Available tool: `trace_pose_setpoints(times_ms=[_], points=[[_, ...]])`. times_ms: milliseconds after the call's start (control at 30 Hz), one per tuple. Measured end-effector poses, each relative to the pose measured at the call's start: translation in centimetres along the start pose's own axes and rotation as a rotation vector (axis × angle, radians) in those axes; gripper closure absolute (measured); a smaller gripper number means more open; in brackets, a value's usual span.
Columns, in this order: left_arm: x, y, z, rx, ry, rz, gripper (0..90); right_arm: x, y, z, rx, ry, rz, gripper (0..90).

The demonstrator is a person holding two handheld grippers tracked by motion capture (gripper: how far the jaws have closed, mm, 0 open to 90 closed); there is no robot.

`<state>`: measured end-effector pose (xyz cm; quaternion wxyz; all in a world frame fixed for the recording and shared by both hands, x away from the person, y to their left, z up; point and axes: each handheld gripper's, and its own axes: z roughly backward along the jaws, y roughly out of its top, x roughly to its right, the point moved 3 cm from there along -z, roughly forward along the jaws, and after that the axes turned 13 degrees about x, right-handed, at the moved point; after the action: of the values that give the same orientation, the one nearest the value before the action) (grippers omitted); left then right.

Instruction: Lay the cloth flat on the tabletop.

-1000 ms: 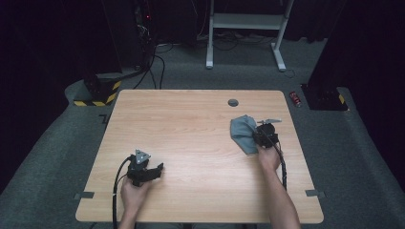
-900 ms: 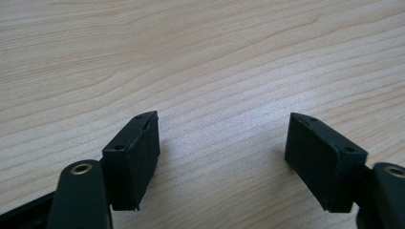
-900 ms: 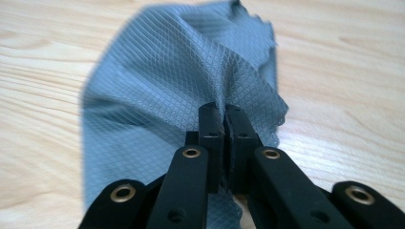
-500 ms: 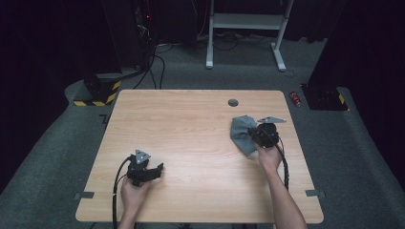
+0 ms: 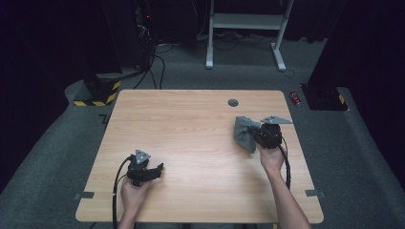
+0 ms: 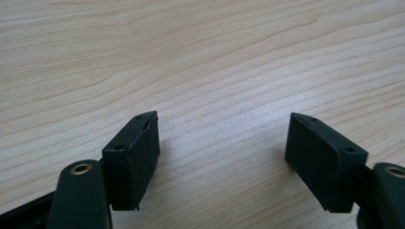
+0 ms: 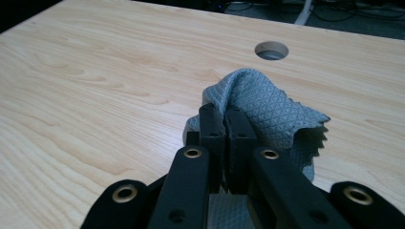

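Note:
A grey waffle-weave cloth (image 5: 244,134) hangs bunched above the right side of the wooden table (image 5: 191,129), lifted off the surface. My right gripper (image 5: 258,134) is shut on it; in the right gripper view the two jaws press together on a fold of the cloth (image 7: 260,107), which drapes over and beyond my right gripper (image 7: 224,117). My left gripper (image 5: 158,168) rests low near the table's front left, held by a hand. In the left gripper view my left gripper (image 6: 222,143) is open wide over bare wood with nothing between its pads (image 6: 138,152).
A round cable hole (image 5: 233,102) sits in the table near the far edge, also seen as the hole (image 7: 271,49) beyond the cloth. A red can (image 5: 296,98) lies on the floor at the right. A white desk frame (image 5: 243,28) and cables stand behind.
My right gripper has risen with the cloth, pulling it up off the table into a hanging bunch. The left gripper has stayed where it was.

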<state>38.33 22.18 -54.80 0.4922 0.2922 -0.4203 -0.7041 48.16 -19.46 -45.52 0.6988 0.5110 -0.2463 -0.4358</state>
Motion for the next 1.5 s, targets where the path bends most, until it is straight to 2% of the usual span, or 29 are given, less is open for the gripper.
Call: trace_pose_setpoints(times_ms=[300, 467, 700, 767, 833, 867, 967, 1100, 1167, 1233, 1333, 1433, 1500], points=[[0.0, 0.0, 0.0, 0.0, 0.0, 0.0, 27.7, -1.8, 1.8, 2.0, 0.063, 0.08, 0.015, 87.9], [0.0, 0.0, 0.0, 0.0, 0.0, -0.002, 27.7, -3.0, 2.5, 2.4, 0.085, 0.119, 0.031, 87.9], [0.0, 0.0, 0.0, -0.001, -0.001, -0.002, 27.7, -4.4, 2.9, 2.6, 0.101, 0.169, 0.027, 87.8], [0.0, 0.0, 0.0, -0.001, -0.001, -0.002, 27.7, -5.4, 3.1, 2.9, 0.108, 0.2, 0.045, 87.8], [0.0, 0.0, 0.0, 0.0, 0.0, -0.002, 27.7, -5.7, 3.1, 3.0, 0.107, 0.207, 0.048, 87.8], [0.0, 0.0, 0.0, 0.0, 0.0, -0.001, 27.7, -6.4, 3.0, 3.0, 0.106, 0.229, 0.05, 87.8], [0.0, 0.0, 0.0, -0.001, 0.0, -0.002, 27.7, -6.9, 2.8, 2.9, 0.101, 0.242, 0.056, 87.8], [0.0, 0.0, 0.0, 0.0, 0.0, -0.002, 27.7, -8.7, 2.1, 2.5, 0.088, 0.293, 0.055, 87.7], [0.0, 0.0, 0.0, -0.001, -0.001, -0.001, 27.7, -8.9, 2.0, 2.4, 0.087, 0.301, 0.057, 87.7], [0.0, 0.0, 0.0, -0.001, -0.001, -0.002, 27.7, -10.1, 1.3, 1.9, 0.068, 0.333, 0.06, 87.7], [0.0, 0.0, 0.0, 0.0, 0.0, -0.002, 27.7, -10.7, 0.8, 1.5, 0.055, 0.347, 0.063, 87.7], [0.0, 0.0, 0.0, -0.001, -0.001, -0.001, 27.7, -12.0, -0.7, 0.5, 0.015, 0.372, 0.066, 87.5], [0.0, 0.0, 0.0, -0.001, -0.001, -0.001, 27.7, -12.2, -1.1, 0.2, 0.006, 0.375, 0.072, 87.5]])
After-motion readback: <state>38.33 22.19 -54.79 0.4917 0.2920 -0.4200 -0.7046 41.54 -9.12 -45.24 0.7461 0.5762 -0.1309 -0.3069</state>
